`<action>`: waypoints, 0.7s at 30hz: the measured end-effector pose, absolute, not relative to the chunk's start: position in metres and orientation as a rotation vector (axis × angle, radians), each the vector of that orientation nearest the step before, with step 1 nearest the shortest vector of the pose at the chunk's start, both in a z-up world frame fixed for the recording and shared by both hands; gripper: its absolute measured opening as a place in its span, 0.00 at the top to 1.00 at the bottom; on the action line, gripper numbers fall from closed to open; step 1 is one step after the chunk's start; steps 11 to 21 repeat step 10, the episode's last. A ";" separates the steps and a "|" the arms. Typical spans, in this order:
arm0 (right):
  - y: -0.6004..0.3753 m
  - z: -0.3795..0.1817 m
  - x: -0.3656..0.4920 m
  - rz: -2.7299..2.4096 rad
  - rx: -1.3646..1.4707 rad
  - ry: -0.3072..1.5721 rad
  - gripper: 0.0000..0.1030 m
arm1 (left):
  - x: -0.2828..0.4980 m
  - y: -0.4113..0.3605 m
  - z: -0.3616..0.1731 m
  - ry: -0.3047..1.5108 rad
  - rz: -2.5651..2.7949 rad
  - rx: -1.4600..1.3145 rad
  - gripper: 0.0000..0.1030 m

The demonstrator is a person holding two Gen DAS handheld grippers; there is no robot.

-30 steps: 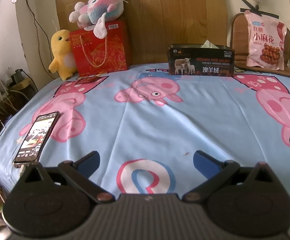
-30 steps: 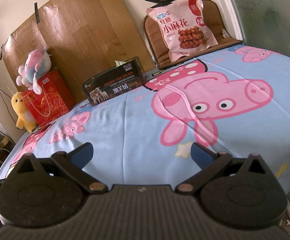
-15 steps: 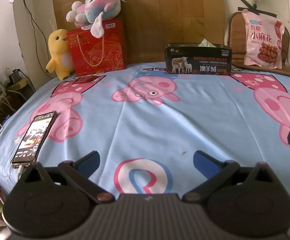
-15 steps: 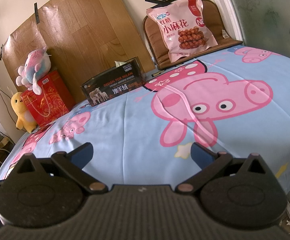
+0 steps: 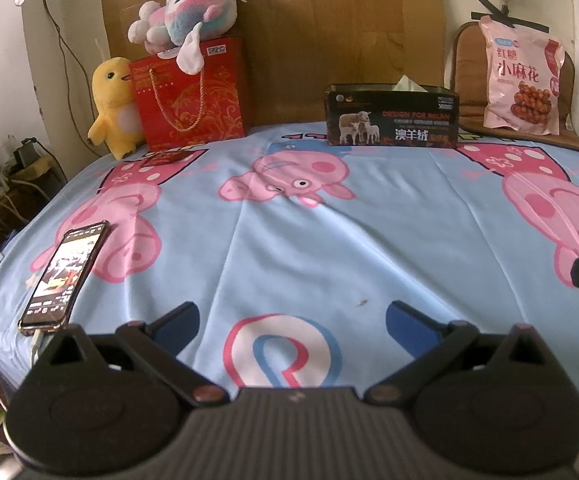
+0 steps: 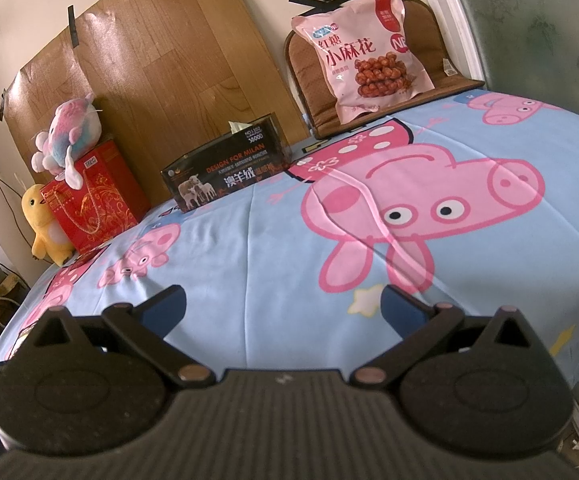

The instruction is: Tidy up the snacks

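Bed sheet (image 5: 329, 248), smooth light-blue fabric with pink cartoon pigs, covers the bed. Left gripper (image 5: 291, 318) and right gripper (image 6: 283, 300): jaws apart, empty. Glossy pink snack bag (image 6: 363, 54) leans upright on a brown cushion (image 6: 445, 84) beside the rectangular tissue box (image 6: 225, 170).
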State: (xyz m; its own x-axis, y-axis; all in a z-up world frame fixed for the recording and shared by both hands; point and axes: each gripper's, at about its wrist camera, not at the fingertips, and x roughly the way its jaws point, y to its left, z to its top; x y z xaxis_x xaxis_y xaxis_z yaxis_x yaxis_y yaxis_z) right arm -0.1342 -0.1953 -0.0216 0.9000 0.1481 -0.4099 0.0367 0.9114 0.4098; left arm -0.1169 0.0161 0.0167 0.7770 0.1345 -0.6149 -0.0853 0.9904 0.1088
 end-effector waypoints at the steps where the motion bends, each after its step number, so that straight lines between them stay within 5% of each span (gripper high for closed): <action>1: -0.195 -0.021 -0.134 0.060 0.423 0.450 0.00 | -0.117 0.016 0.017 0.671 0.117 0.076 0.00; 21: -0.196 -0.022 -0.134 0.060 0.423 0.450 0.00 | -0.120 0.016 0.019 0.653 0.083 0.069 0.00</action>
